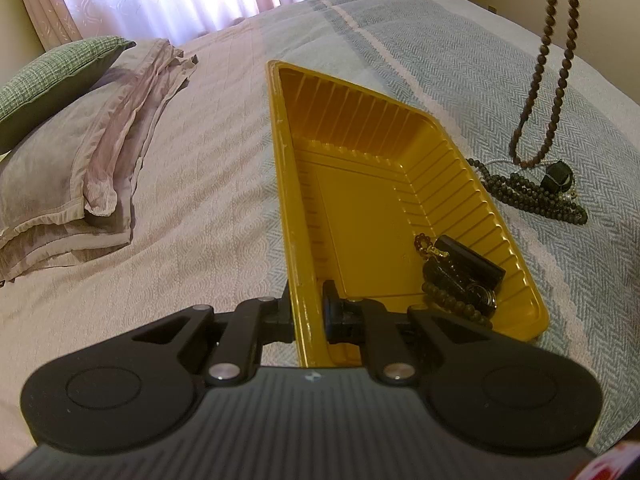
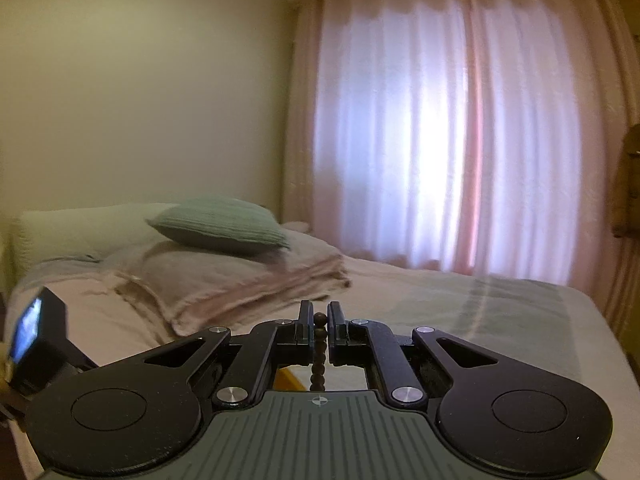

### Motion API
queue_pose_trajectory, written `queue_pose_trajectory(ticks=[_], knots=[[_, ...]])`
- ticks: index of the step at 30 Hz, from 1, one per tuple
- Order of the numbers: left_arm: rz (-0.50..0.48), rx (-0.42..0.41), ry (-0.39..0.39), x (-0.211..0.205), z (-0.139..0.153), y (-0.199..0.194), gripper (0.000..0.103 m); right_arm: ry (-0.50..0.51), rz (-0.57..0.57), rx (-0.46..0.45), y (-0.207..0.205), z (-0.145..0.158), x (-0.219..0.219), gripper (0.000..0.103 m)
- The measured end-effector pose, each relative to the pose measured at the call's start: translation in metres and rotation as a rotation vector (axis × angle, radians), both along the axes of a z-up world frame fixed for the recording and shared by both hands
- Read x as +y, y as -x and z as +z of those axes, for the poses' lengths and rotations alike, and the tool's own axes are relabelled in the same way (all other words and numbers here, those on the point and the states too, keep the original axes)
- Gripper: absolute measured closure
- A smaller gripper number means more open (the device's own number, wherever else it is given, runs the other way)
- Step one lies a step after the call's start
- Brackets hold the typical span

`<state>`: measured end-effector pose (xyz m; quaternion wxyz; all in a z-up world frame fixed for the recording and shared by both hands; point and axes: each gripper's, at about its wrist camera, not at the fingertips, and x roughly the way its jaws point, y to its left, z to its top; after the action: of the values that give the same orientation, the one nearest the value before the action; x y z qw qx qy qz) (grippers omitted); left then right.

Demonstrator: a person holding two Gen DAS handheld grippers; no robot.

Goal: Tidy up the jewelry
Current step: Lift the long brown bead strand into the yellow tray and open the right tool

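Bed (image 1: 200,208), covered by a pale quilted spread with grey-blue herringbone bands, carries all task items. A ribbed mustard-yellow plastic tray (image 1: 404,128) lies at its centre in the left wrist view, long axis running from 6 toward 12 o'clock. A small heap of dark bead bracelets and a black block-shaped piece (image 1: 460,276) already sits in the tray's near corner, at about 4 o'clock. A second pile of dark beaded strands (image 1: 536,196) lies on the spread just beside the tray's outer wall, at 3 o'clock.

Long brown wooden-bead necklace (image 1: 556,60) hangs as a loop from the upper edge at 1 o'clock; its lowest beads appear to rest near or on the pile outside the tray.

Step in hand, by judgement: carrying the necklace to the tray. Recommended practice: raise until the loop clears the pile, move across over the tray's bare floor, lower so the beads coil inside the walls, then let go. Risk: the loop snagging the loose strands and dragging them.

Left tool (image 1: 308,312): pressed together on the tray's near rim, pitched steeply downward, steadying it.

Right tool (image 2: 319,320): pinching the necklace strand, beads trailing down between the fingers; held nearly level, facing the pink curtains.
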<state>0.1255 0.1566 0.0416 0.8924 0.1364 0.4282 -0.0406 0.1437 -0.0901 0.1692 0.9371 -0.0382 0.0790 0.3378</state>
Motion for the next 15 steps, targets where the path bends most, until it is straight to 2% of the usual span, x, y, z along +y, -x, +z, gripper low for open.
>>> queue_pose_trajectory(ticks=[6,15], knots=[[0.0,-0.001,0.0,0.0,0.0,0.0,0.093,0.057,0.094,0.006,-0.006,-0.005,0.037,0.097],[-0.005,0.002,-0.003,0.0,0.0,-0.001,0.093,0.243,0.2,0.108,-0.031,-0.062,0.085,0.097]])
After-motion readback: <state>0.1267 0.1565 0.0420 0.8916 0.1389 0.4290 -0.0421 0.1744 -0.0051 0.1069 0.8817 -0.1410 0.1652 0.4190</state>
